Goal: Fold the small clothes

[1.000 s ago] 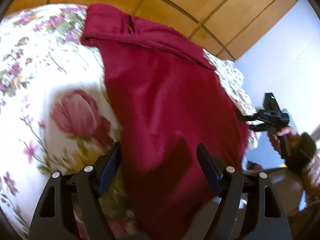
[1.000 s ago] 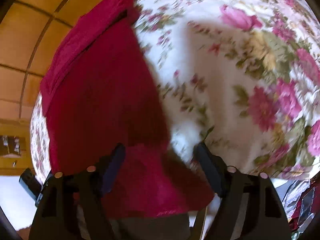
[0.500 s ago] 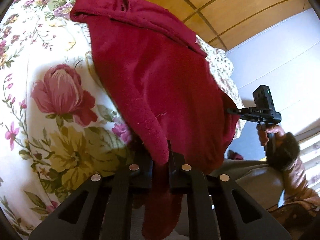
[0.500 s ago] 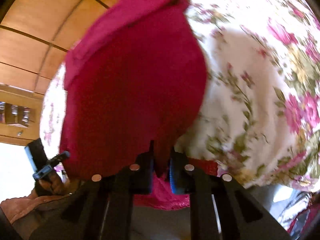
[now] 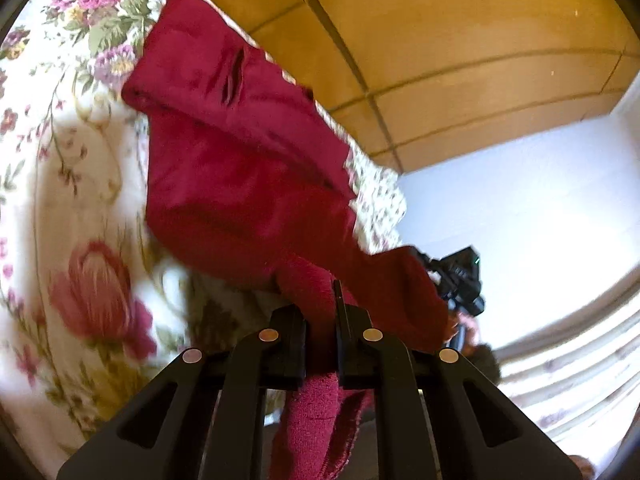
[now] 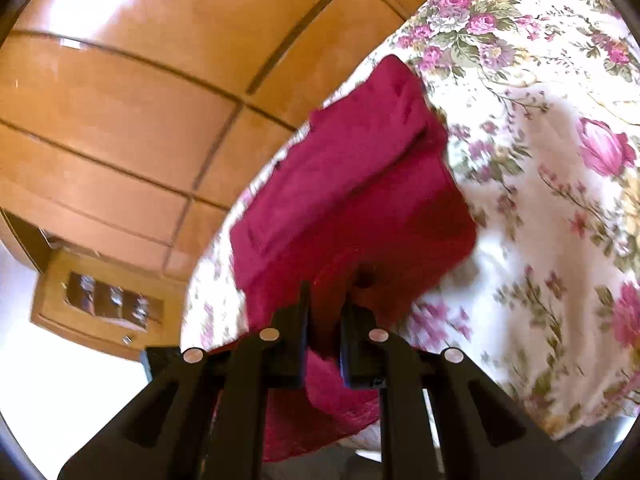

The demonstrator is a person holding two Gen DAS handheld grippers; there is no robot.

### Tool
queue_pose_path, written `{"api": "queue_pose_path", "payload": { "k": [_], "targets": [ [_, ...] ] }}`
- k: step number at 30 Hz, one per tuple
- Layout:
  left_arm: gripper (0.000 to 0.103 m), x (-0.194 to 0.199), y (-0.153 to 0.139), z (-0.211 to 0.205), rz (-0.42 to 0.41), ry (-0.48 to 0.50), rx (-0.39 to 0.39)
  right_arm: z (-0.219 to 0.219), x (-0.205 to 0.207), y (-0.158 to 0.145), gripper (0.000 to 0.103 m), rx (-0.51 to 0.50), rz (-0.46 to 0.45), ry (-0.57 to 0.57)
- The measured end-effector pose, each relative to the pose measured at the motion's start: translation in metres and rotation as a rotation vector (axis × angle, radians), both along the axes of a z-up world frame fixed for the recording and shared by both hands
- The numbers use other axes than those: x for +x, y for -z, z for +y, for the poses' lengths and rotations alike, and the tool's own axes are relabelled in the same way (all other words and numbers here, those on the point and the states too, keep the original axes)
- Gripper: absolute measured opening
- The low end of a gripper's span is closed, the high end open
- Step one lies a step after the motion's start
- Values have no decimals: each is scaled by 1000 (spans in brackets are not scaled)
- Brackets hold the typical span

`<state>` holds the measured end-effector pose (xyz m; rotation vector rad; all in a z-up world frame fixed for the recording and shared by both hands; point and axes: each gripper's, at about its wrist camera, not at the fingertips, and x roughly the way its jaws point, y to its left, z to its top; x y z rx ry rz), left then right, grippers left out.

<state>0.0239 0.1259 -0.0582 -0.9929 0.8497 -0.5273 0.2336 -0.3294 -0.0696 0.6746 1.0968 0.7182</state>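
A dark red garment [image 5: 240,168] lies on a floral bedspread [image 5: 68,208], its far end flat, its near edge raised off the bed. My left gripper [image 5: 322,312] is shut on one near corner of it, and cloth hangs down between the fingers. In the right wrist view the same red garment [image 6: 360,184] stretches away from my right gripper [image 6: 324,312], which is shut on the other near corner. The right gripper's body [image 5: 460,276] and the hand holding it show at the right of the left wrist view, partly behind the lifted cloth.
The floral bedspread [image 6: 540,200] spreads to the right of the garment. Orange-brown wooden wall panels [image 6: 120,100] rise behind the bed. A wooden cabinet [image 6: 100,304] stands at the left, and a white wall [image 5: 520,200] at the right.
Both grippers went from open around the garment's near edge to shut on its corners. They have since lifted, raising that edge off the bed and tilting the views upward.
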Motion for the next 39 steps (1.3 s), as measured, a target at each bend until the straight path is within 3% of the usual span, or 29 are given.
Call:
{"api": "queue_pose_path", "payload": {
  "k": [8,12,15,16,17,19,21,23,26,30,33,39],
  "targets": [
    [9,37,3,30,25,-99,-130,22,65,7,11,106,33,80],
    [9,72,22,54,99,-178,-259,36,104,19,11,138,30,129],
    [9,95,35,74,144,-235,-271,40,134,33,17,181,26,211],
    [9,107,41,81,168,-256,-250,41,142,37,29,185,23,246],
    [9,114,44,84,182,-261,-239,42,149,41,54,192,16,274],
    [11,133,57,93,232,-282,-246,41,158,43,84,189,-13,329],
    [21,141,64,100,237,-319,-334,34,162,38,91,193,-82,404],
    [51,142,61,107,201,-376,-387,29,163,31,97,171,-124,439],
    [83,137,46,115,92,-442,-440,29,164,21,97,82,-182,415],
    [86,124,24,122,32,-514,-240,32,161,16,97,-10,-194,386],
    [86,111,16,115,48,-536,-74,38,155,12,96,-81,-214,351],
    [86,94,20,76,49,-464,211,66,158,30,80,-257,-199,238]
  ]
}}
